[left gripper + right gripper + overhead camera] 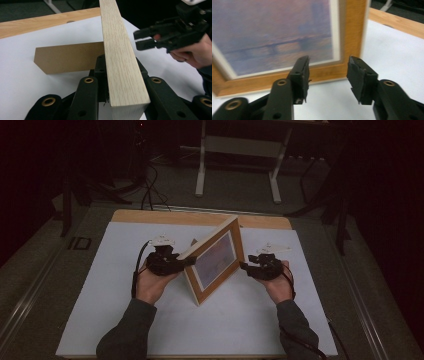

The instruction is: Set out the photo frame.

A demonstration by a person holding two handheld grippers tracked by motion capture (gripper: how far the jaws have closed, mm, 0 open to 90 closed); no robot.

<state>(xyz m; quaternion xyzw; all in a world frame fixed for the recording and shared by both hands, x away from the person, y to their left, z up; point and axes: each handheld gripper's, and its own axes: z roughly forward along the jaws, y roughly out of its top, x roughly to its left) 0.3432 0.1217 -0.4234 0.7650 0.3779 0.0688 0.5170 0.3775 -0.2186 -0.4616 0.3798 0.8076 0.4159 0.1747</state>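
White table cover (pixel 125 320) sits under a dim room w/ a stand behind. Picture frame (pixel 215 262) stands tilted at mid-table, brown back prop (pixel 67 60) on the cover. Left gripper (pixel 187 261) clamped on frame's wood edge. Right gripper (pixel 244 267) just beside the frame's front, jaws apart, nothing btwn them.

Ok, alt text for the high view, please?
A wooden picture frame stands upright on a white table. The left gripper clamps its edge; the right gripper sits open beside the picture side, apart from it.
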